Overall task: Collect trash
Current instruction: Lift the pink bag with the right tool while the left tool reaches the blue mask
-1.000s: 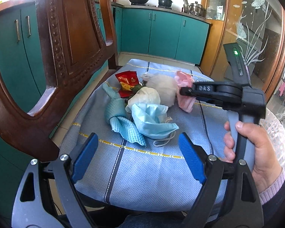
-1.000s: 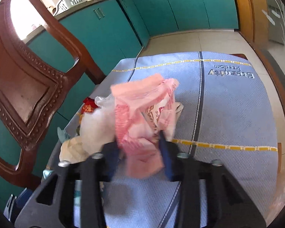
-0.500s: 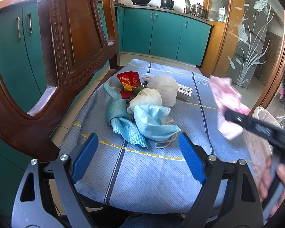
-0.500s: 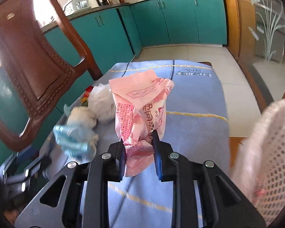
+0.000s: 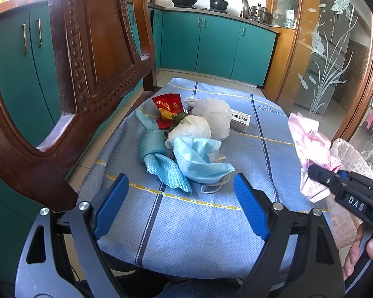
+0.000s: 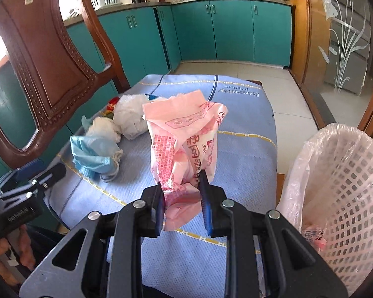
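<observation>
Two grippers here: left gripper (image 5: 180, 202) spread wide, hovering over the blue cloth (image 5: 199, 226) near the mask (image 5: 199, 160). Right gripper (image 6: 182, 200) clamped on pink wrapper (image 6: 186, 146), held up beside the white bin (image 6: 345, 188).

The right claw (image 6: 181, 193) now holds the pink wrapper (image 6: 186, 149) lifted away from the trash pile, beside the lined white basket (image 6: 345, 198), which has come into view.

Chair back (image 5: 87, 57) blocks left; cloth (image 6: 246, 129) toward basket (image 6: 340, 173) prob. open.
</observation>
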`<control>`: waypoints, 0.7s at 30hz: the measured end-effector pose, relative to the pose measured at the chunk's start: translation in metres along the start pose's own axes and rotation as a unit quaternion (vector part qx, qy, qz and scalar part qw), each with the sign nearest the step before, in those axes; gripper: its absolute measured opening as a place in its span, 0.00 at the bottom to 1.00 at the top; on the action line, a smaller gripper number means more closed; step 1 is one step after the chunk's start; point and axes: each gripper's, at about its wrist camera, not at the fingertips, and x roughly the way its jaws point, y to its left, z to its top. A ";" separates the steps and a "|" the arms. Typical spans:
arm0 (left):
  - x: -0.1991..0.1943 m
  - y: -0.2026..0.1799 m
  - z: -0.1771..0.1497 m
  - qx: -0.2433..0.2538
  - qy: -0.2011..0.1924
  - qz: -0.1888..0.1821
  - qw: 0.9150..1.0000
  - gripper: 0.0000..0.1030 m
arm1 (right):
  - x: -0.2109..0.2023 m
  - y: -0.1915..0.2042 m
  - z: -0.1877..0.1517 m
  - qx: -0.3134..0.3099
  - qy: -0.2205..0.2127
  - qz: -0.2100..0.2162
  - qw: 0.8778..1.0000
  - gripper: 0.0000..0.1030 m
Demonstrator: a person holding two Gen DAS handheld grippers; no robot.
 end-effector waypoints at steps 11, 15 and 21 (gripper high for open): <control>0.004 0.001 0.001 -0.003 0.007 -0.005 1.000 0.84 | 0.008 0.006 -0.006 -0.009 0.011 -0.002 1.000 0.25; 0.018 0.003 0.006 -0.024 0.032 -0.029 0.999 0.84 | 0.008 0.004 -0.005 -0.001 0.011 0.001 1.000 0.25; 0.031 0.007 0.008 -0.050 0.052 -0.050 0.996 0.84 | 0.007 0.002 -0.007 0.006 0.012 0.001 1.000 0.25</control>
